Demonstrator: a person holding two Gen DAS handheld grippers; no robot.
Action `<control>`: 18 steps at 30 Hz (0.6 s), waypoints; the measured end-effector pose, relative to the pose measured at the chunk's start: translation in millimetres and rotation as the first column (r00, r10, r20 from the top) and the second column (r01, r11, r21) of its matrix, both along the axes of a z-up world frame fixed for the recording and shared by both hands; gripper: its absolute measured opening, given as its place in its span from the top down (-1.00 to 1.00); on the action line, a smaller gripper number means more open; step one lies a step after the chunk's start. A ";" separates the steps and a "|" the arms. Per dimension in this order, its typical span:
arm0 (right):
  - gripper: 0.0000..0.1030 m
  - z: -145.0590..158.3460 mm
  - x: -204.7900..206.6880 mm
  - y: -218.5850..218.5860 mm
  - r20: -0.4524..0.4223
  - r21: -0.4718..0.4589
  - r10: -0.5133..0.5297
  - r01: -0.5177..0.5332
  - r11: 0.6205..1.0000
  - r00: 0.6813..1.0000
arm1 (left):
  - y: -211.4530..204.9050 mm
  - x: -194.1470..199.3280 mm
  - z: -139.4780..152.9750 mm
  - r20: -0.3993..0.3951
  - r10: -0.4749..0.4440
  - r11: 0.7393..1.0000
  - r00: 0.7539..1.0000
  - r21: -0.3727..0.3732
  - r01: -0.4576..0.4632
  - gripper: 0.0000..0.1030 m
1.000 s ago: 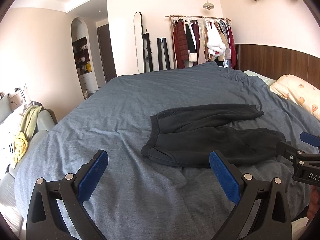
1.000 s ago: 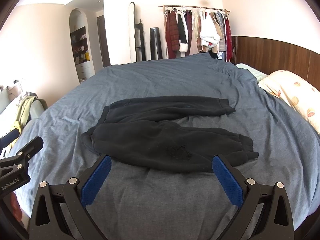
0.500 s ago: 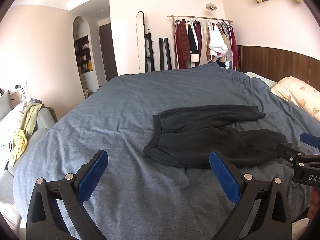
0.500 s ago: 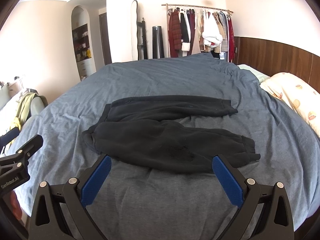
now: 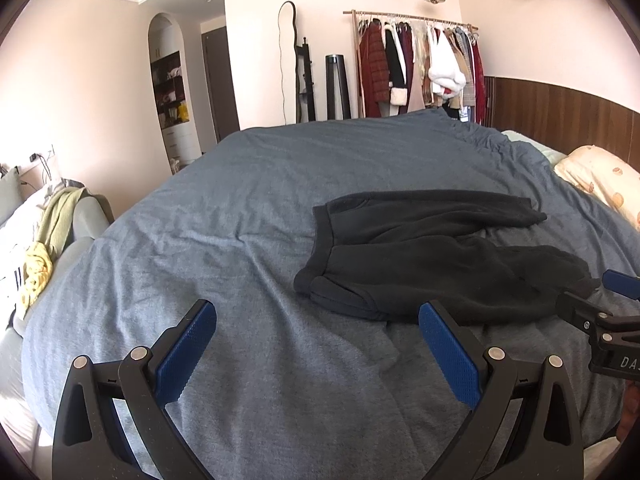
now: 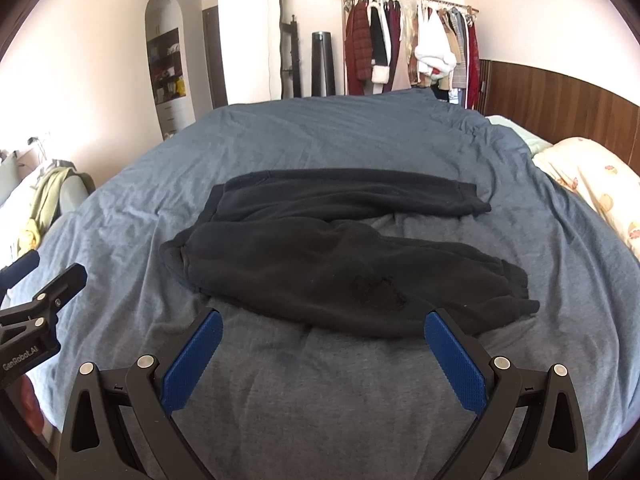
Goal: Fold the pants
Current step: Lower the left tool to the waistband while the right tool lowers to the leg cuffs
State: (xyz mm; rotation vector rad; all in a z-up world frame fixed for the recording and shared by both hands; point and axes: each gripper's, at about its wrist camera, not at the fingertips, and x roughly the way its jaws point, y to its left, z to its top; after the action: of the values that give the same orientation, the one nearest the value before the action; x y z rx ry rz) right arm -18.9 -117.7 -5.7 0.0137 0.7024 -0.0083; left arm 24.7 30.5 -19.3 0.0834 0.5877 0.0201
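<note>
Black pants (image 6: 340, 248) lie flat on the blue-grey bed cover (image 6: 320, 392), waistband to the left, two legs spread apart toward the right. In the left wrist view the pants (image 5: 432, 264) lie ahead and to the right. My left gripper (image 5: 316, 344) is open and empty, hovering above the cover short of the waistband. My right gripper (image 6: 322, 348) is open and empty, just short of the near leg. Each gripper shows at the edge of the other's view.
A patterned pillow (image 6: 596, 184) lies at the right by the wooden headboard. A clothes rack (image 6: 404, 40) stands behind the bed. A chair with a green and yellow cloth (image 5: 44, 240) stands left of the bed.
Both views have tilted and shifted slightly, so the pants sit a little higher and farther in view. Both grippers stay open. The pants have not moved.
</note>
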 end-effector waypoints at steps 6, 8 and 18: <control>-0.99 -17.3 17.1 0.0 -0.041 0.009 0.013 -0.012 1.000 0.999 | 0.7 20.4 -16.2 -0.034 0.025 1.000 0.999 0.009 -0.024 -1.00; -0.99 -22.4 23.2 -0.7 -0.047 0.015 0.012 -0.012 1.000 0.999 | 0.9 28.1 -21.4 -0.046 0.031 0.999 0.998 0.015 -0.030 -1.00; -0.98 -56.0 63.6 -5.7 -0.144 0.078 0.025 -0.014 0.997 0.989 | -1.6 65.4 -39.0 -0.072 0.054 0.998 0.996 0.041 -0.051 -0.98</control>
State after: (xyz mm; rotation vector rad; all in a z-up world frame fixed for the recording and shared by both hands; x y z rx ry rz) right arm 44.7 -123.4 -61.7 0.0809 0.8476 0.0373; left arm 90.1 28.9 -58.3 0.1073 0.6627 0.0803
